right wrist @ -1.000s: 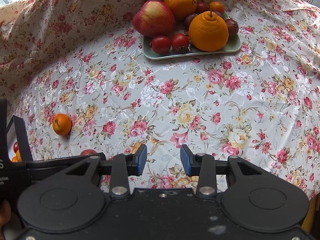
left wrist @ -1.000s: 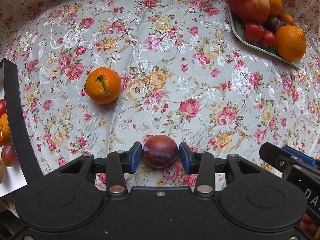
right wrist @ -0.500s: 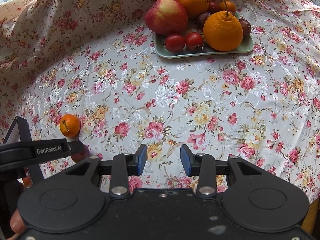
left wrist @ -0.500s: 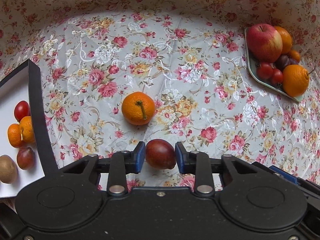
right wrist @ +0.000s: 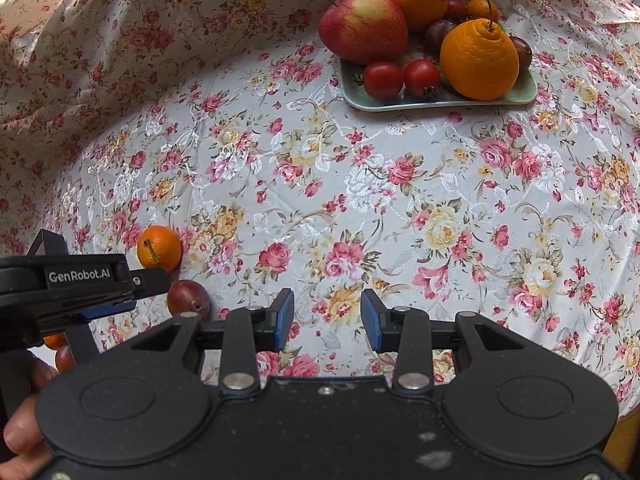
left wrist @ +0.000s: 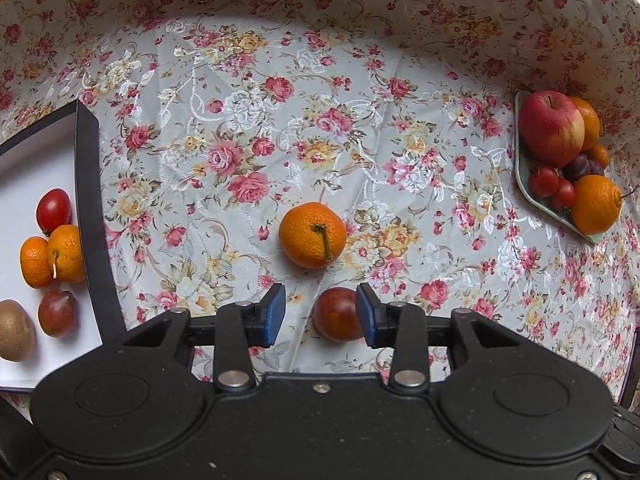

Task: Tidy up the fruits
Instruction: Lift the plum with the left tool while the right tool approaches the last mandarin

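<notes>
While the plum [left wrist: 335,314] lies on the surface [left wrist: 280,128] between the spread pads of the left claw [left wrist: 321,313], nearer the right pad and gripped by neither, the step in hand looks like a fresh grasp on it for the box [left wrist: 86,200] at far left. To do it well, centre the claw on the plum first, then close gently, since a round, smooth fruit will likely roll off an off-centre pinch. Just beyond sits a mandarin [left wrist: 313,235], close enough to be nudged; keep low and approach straight. The right claw [right wrist: 327,320] hangs parted and empty over bare cloth.

The left wrist view alone shows the box's white floor, with a tomato [left wrist: 53,209], two small oranges [left wrist: 52,255], another plum and a brown fruit already inside. The right wrist view shows the left claw from the side and a hand [right wrist: 24,420] on its grip, and gives the clearer look at the plate [right wrist: 440,100] of apple, oranges, tomatoes and plums still to sort.
</notes>
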Motion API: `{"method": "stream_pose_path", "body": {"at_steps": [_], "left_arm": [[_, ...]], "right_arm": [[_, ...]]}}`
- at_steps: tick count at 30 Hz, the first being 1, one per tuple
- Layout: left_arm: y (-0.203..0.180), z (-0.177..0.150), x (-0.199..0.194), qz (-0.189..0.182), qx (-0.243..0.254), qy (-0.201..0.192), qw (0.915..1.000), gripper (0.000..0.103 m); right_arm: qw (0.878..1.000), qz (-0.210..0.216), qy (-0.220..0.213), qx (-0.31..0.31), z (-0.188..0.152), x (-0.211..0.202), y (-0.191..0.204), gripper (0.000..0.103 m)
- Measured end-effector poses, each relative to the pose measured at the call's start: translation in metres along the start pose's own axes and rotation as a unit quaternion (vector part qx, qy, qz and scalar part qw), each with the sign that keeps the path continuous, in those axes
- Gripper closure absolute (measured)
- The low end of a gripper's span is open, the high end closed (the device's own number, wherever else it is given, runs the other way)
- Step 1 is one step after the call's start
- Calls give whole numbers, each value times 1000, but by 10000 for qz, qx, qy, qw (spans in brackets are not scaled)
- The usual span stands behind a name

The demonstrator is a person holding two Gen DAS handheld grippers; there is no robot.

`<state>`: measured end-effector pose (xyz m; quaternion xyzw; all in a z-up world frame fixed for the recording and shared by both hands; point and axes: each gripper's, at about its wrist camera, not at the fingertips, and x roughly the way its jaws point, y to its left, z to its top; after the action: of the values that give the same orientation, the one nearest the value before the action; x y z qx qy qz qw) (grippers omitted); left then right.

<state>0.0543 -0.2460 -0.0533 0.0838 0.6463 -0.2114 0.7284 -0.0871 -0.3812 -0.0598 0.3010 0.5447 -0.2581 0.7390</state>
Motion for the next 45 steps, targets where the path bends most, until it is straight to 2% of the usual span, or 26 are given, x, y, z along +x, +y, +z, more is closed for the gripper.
{"method": "stream_pose_path", "body": {"at_steps": [9, 21, 24, 26, 29, 38, 45], "left_arm": [[-20, -10, 14, 201, 440, 56, 9988, 49], [-31, -10, 35, 396, 524, 178, 9977, 49], [-31, -9, 40, 407, 499, 243, 9976, 50], [-28, -7, 42, 400, 422, 283, 9979, 57], [-22, -5, 41, 303, 297, 282, 9987, 57], [-1, 12, 7, 234, 41, -107, 9997, 57], [21, 26, -11, 416, -307, -449, 9977, 57]], "right_arm": [[9999, 57, -41, 98, 2, -6, -11, 63], [9998, 80, -42, 185, 5, -8, -17, 63], [9997, 80, -50, 216, 6, -7, -18, 63], [9997, 85, -52, 232, 8, -6, -17, 63], [9997, 113, -56, 216, 9, -6, -13, 63], [9999, 88, -21, 122, 13, 2, -1, 63], [9999, 131, -12, 47, 18, 8, 17, 63]]}}
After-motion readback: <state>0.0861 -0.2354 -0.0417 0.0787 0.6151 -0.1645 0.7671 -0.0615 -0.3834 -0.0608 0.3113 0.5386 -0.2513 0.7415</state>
